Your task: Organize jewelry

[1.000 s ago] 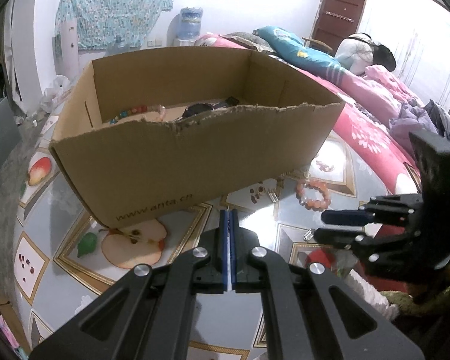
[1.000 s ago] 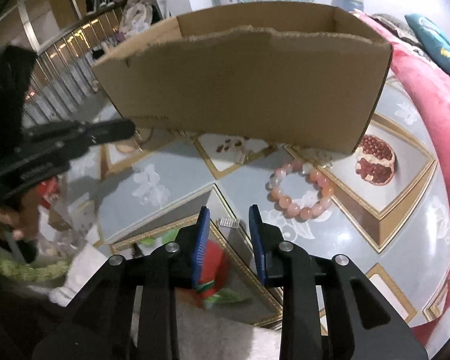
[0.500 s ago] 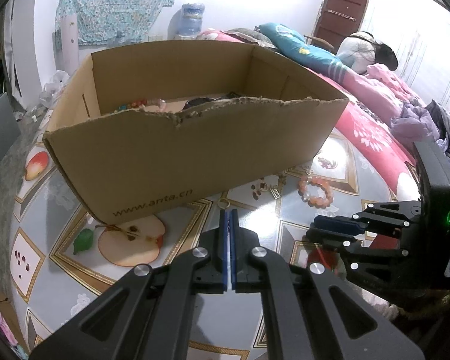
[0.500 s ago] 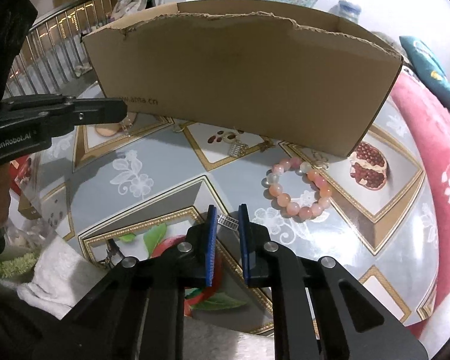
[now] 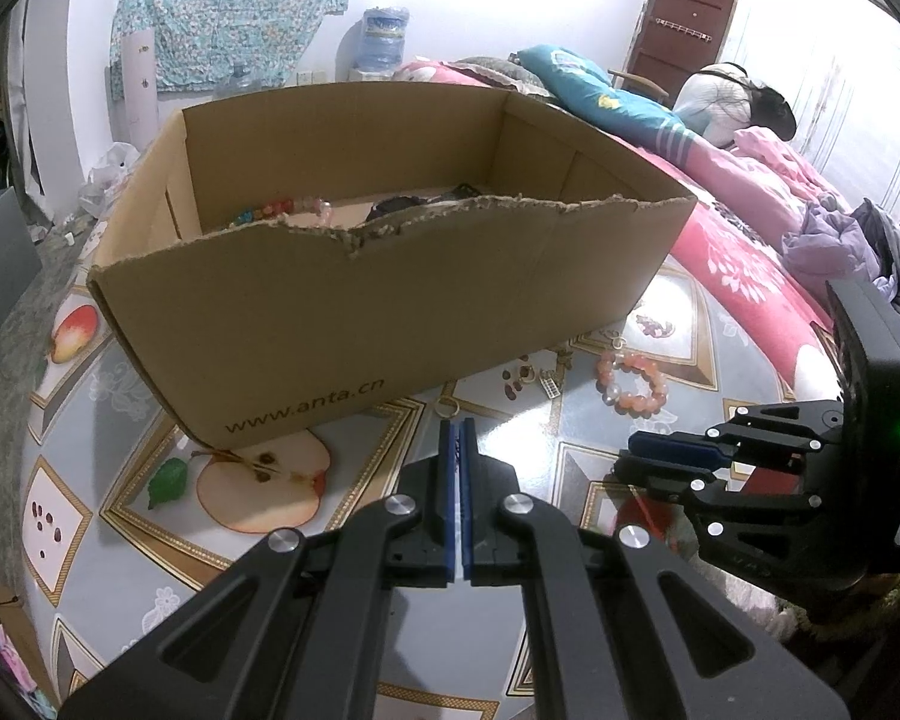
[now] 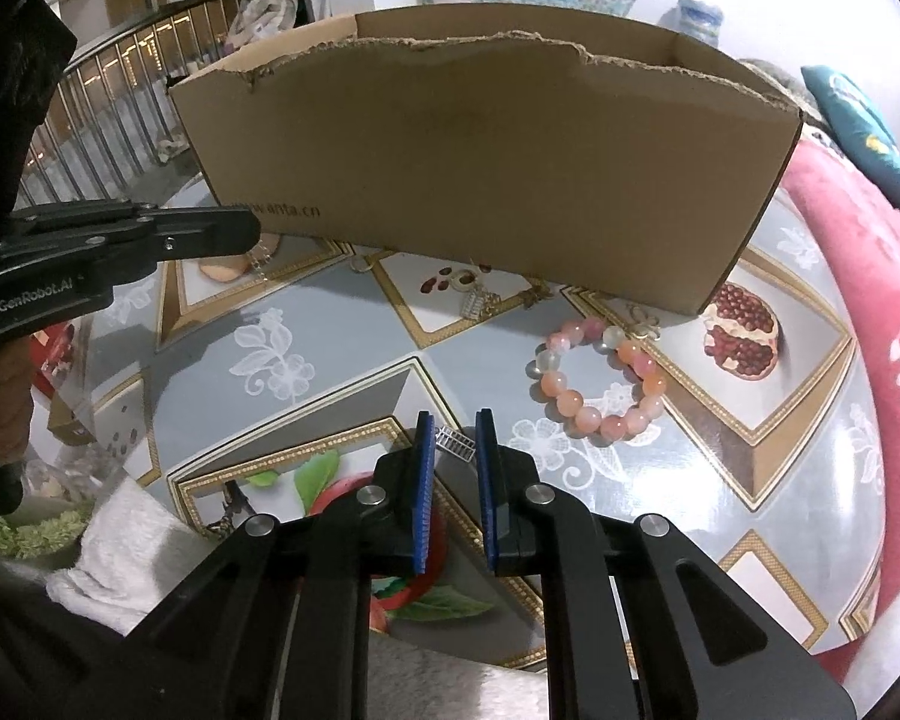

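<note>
Where a pink bed (image 5: 744, 240) adjoins, fruit-print tablecloth (image 6: 342, 354) bears a cardboard box (image 5: 354, 312).

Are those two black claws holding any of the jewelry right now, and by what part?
The left gripper is shut on nothing. The right gripper has just been closing around a small silver ridged charm, at its two ends; a firm hold cannot be told.

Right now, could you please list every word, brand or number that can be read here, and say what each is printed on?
"www.anta.cn": on the front wall of the cardboard box; in the right wrist view the left tongs hide its start.
"GenRobot.AI": on the side of the left tongs.
The label on the water bottle at the back is too small and blurred to read.
No other text is readable.
</note>
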The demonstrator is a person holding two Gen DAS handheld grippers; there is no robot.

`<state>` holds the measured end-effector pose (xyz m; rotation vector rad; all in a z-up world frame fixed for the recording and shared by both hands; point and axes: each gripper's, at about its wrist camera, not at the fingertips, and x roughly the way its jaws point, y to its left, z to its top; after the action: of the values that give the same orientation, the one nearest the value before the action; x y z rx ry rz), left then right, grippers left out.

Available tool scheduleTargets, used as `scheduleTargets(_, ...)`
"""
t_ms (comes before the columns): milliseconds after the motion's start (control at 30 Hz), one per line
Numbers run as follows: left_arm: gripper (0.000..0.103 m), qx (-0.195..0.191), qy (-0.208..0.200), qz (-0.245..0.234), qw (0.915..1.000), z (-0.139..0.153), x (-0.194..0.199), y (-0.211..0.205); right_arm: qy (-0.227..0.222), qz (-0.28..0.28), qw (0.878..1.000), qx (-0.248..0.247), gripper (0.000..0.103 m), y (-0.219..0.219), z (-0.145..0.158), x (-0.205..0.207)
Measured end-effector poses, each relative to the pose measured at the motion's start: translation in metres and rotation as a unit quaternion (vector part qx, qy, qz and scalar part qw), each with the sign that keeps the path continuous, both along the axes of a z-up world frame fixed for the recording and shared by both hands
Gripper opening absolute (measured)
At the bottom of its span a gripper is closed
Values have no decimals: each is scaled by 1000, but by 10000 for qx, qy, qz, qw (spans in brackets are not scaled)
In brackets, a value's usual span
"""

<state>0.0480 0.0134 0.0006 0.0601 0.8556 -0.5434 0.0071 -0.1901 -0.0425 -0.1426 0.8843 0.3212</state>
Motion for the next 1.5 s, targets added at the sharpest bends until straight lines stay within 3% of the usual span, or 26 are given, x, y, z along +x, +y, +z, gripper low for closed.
scheduleTargets(167,1,-32,-105,-41,9999,6,-4,-1,-137,5,9999,71,11,-3,12,-2)
scheduleTargets(300,1,-184,-295,-141,9993,25,-7,0,-476,40,9987,161,11,-8,39,-2)
scheduleTargets(500,1,-723,-685,-336,9945,77,0,5,-1228,169,9911,484,11,-13,96,8)
scheduleTargets(700,1,-924,-1165,-447,9879,116,28,3,-1699,238,9815,848,11,-11,132,45)
scheduleTargets(867,1,-652,-1104,-256,9914,109,71,-5,-1489,185,9838,984,12,-5,125,89)
scheduleTargets(1100,1,-159,-721,188,9971,74,121,-13,-969,-107,9921,795,12,3,99,141)
scheduleTargets(1267,4,-197,-597,368,9973,66,125,-5,-976,-134,9904,971,20,-1,100,133)
scheduleTargets(1367,14,-195,-709,464,9962,71,116,3,-1061,-104,9883,1091,22,-4,106,124)
scheduleTargets(1500,18,-304,-919,516,9940,82,97,14,-1234,35,9831,1351,24,-13,119,105)
